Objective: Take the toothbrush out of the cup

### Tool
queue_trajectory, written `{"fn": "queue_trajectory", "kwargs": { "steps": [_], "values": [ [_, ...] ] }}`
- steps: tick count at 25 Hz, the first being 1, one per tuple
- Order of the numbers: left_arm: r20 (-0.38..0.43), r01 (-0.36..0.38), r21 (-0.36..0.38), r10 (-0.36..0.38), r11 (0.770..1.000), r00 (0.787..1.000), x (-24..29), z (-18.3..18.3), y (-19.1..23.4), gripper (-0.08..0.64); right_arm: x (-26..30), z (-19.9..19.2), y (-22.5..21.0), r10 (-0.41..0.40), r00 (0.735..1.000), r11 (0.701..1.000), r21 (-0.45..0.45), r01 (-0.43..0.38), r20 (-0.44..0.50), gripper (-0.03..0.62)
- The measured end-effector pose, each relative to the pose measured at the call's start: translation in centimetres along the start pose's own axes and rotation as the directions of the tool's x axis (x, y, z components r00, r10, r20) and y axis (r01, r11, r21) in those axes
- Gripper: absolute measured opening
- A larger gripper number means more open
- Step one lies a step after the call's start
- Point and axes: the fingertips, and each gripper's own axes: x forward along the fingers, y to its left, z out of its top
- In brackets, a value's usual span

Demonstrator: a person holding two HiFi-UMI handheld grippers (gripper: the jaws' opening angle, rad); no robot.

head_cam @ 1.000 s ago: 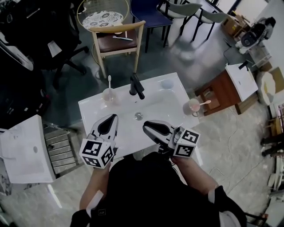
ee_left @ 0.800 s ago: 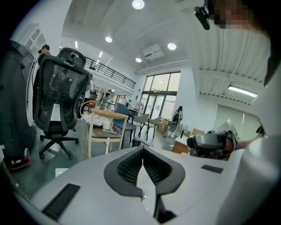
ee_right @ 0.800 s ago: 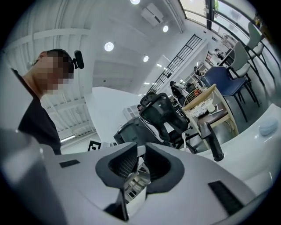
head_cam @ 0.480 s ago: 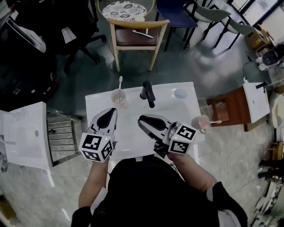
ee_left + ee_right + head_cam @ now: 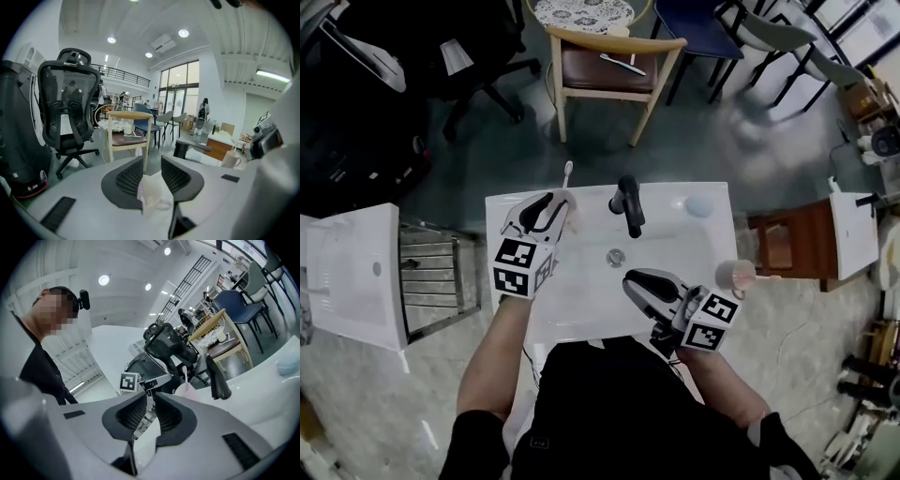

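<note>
Left claw, jaws just opened, straddles the translucent pink plastic cup, likely to steady it. Right claw, slightly parted and empty, awaits the white toothbrush.

Count, head view.
White ceramic basin-top table: 1.
Translucent pink plastic cups: 2, namely the 11 o'clock cup and the 3 o'clock cup.
White toothbrush: 1, at 11 o'clock.
Black tap: 1.
Pale blue oval object: 1.
Wooden chair with brown seat: 1, at 12 o'clock.
Further white slab tops: 2, namely the 9 o'clock slab and the 3 o'clock slab.
</note>
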Motion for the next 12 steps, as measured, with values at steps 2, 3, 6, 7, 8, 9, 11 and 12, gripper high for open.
{"fn": "queue_trajectory", "kwargs": {
  "steps": [2, 3, 6, 7, 8, 9, 11, 12],
  "values": [
    [-0.034, -0.005, 0.02, 0.005, 1.0, 0.999, 1.9, -0.9, 0.3, 0.137, -1.2, -0.3, -1.0, -0.029, 0.999, 0.999, 0.023, 0.029, 0.017, 0.071],
    [-0.043, -0.005, 0.025, 0.006, 1.0, 0.999, 2.8, -1.1, 0.5, 0.137, -1.6, -0.3, -1.5, -0.041, 0.999, 0.999, 0.034, 0.04, 0.027, 0.071],
    [-0.063, -0.003, 0.025, 0.005, 1.0, 0.998, 4.7, -1.6, 1.1, 0.137, -2.3, -0.3, -2.2, -0.066, 0.997, 0.996, 0.06, 0.063, 0.05, 0.071],
    [-0.073, -0.004, 0.026, 0.006, 1.0, 0.997, 5.2, -1.8, 1.3, 0.137, -2.5, -0.2, -2.4, -0.071, 0.996, 0.996, 0.065, 0.068, 0.056, 0.071],
    [-0.087, -0.007, 0.031, 0.01, 0.999, 0.996, 5.7, -2.1, 1.6, 0.137, -2.6, -0.2, -2.5, -0.076, 0.995, 0.995, 0.068, 0.072, 0.061, 0.071],
    [-0.106, -0.013, 0.041, 0.017, 0.999, 0.994, 6.2, -2.4, 1.8, 0.137, -2.7, -0.1, -2.6, -0.081, 0.995, 0.995, 0.069, 0.076, 0.066, 0.071],
    [-0.151, -0.026, 0.068, 0.036, 0.997, 0.988, 7.0, -3.2, 2.4, 0.135, -3.0, 0.0, -2.7, -0.089, 0.993, 0.994, 0.074, 0.083, 0.077, 0.071],
    [-0.172, -0.032, 0.08, 0.046, 0.996, 0.984, 7.3, -3.6, 2.7, 0.135, -3.3, 0.0, -2.8, -0.094, 0.992, 0.993, 0.077, 0.088, 0.081, 0.071]
  ]
}}
